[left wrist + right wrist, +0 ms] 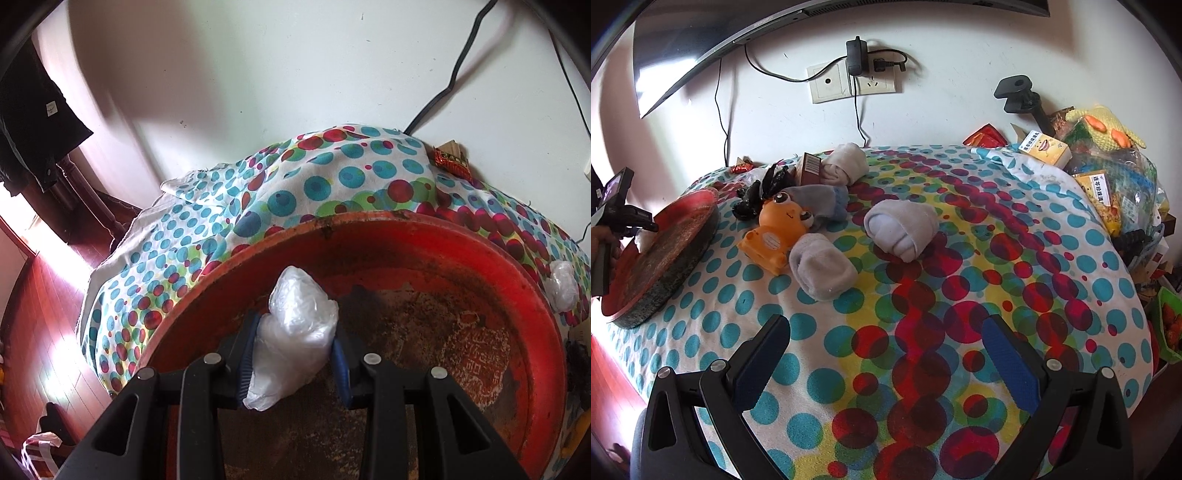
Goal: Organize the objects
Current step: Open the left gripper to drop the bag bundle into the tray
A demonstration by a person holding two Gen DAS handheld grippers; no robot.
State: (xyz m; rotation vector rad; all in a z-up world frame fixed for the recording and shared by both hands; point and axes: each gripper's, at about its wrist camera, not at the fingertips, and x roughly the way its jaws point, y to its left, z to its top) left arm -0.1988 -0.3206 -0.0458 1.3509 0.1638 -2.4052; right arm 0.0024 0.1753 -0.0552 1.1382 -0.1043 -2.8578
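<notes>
My left gripper (295, 336) is shut on a crumpled clear plastic bag (299, 302), held just above the worn inside of a round red tray (443, 243). From the right wrist view, that tray (665, 236) sits at the left edge of the dotted cloth (923, 295), with the left gripper (646, 227) over it. A second plastic wad (563, 286) lies outside the tray rim. My right gripper (886, 326) hovers open over bare cloth. Beyond it lie rolled grey socks (901, 229) (823, 273) (846, 164), an orange toy (779, 229) and a black item (764, 192).
Snack boxes (1045, 147) and packets pile up at the back right, with a green container (1171, 325) at the right edge. A wall socket (853, 83) with cables hangs behind the table. Red wooden floor (44, 314) lies beyond the table's left edge.
</notes>
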